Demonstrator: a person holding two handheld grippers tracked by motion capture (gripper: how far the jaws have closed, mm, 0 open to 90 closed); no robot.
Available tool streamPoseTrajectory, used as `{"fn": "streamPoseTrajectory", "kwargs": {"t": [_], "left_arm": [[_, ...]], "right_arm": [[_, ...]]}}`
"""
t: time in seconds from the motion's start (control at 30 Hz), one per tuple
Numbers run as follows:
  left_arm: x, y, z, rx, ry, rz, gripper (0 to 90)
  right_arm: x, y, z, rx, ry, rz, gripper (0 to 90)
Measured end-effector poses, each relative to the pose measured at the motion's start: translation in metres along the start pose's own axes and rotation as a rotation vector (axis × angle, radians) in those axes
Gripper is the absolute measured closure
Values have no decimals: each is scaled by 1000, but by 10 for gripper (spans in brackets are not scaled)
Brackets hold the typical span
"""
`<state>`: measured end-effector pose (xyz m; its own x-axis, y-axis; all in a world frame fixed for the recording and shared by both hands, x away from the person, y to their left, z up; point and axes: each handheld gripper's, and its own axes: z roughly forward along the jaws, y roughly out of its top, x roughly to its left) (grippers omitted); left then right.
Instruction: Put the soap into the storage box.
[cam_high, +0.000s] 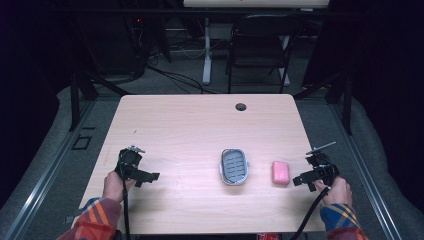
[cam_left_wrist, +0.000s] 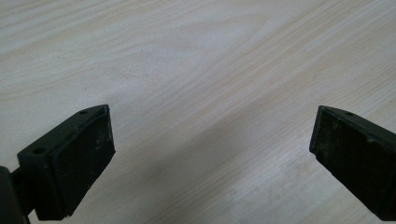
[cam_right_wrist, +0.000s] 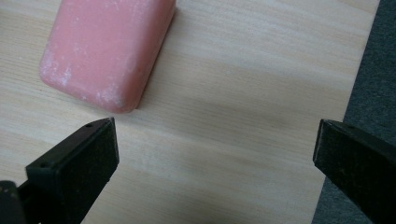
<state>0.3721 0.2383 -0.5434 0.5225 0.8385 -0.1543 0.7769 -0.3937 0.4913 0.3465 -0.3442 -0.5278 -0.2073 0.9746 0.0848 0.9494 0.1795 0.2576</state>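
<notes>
Bare wood lies between the spread jaws of the left claw (cam_left_wrist: 212, 140), with open table (cam_high: 190, 125) stretching ahead of it. Just ahead of the right claw (cam_right_wrist: 215, 154) and off its left jaw, a pink soap bar (cam_right_wrist: 107, 49) blocks the way; beyond it sits a grey soap dish (cam_high: 234, 166). The table edge runs under its right jaw.

table (cam_high: 175, 125) evenly lit | surroundings dark | soft shadows | gripper views slightly blurred
</notes>
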Motion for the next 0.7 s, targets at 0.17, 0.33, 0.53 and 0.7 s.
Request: {"fn": "streamPoseTrajectory", "kwargs": {"t": [0.17,0.33,0.53,0.7], "left_arm": [[-3,0,-2,-11,4,10,0],[-4,1,-2,-9,-5,20,0],[-5,1,-3,-8,-5,31,0],[-5,1,-2,-1,-8,30,0]], "right_arm": [[2,0,-3,0,-1,-7,0],[3,-1,-4,2,-8,-6,0],[5,-3,-6,-17,13,13,0],[6,0,-10,-3,15,15,0]]}}
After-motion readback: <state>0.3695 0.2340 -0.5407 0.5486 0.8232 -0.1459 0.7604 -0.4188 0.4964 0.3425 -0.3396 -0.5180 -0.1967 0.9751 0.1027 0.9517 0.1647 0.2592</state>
